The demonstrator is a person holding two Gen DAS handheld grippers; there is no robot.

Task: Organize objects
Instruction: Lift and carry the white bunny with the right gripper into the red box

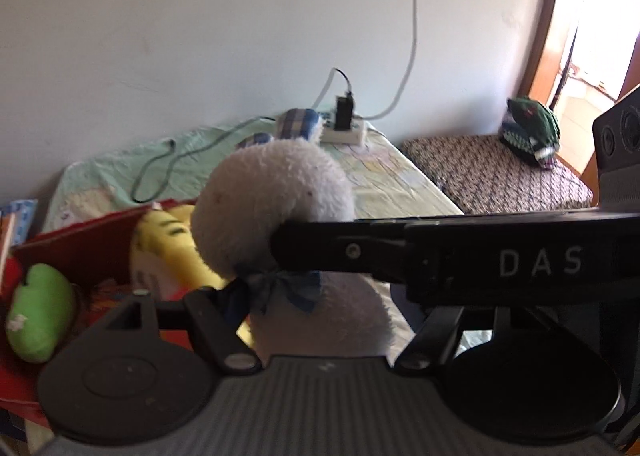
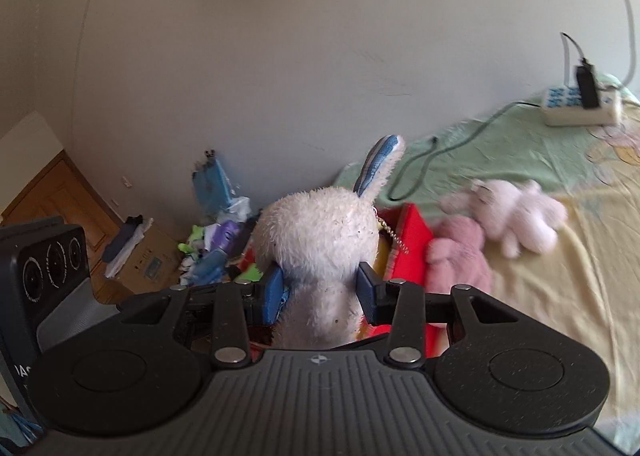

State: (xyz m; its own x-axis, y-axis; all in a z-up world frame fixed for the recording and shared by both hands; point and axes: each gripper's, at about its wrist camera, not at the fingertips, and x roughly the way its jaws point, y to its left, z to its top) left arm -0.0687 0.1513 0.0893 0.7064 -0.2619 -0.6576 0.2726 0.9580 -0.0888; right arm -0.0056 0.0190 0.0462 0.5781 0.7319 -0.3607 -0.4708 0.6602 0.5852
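The white plush rabbit (image 2: 320, 244) is held upright at the neck by the right gripper (image 2: 320, 292), whose blue pads (image 2: 274, 292) press in from both sides just below the head; the toy hangs above the near edge of the red box (image 2: 412, 244), which stands on the bed (image 2: 560, 276) at its wall-side end. In the left wrist view the same rabbit fills the centre, its blue bow (image 1: 280, 288) showing below the head. The left gripper (image 1: 280, 292) sits close against the toy, but the other tool's black bar crosses in front of it and I cannot tell whether its fingers are clamped or slack. Risks noted: the hold is on soft pile at a narrow point, so the heavier head could tip or the body slide through the pads if pressure eases before the toy is over the box. The two tools are crowded together and could knock each other. The box already holds a yellow plush (image 1: 176, 248) and a green plush (image 1: 40, 320), so the rabbit may perch on them and roll out. Two pink plush toys (image 2: 496, 240) lie on the bed just beside the box; a careless sweep could push them toward the bed's edge. The loose cable (image 2: 440, 152) and power strip (image 2: 580, 108) nearer the wall could snag a long ear (image 2: 380, 164).
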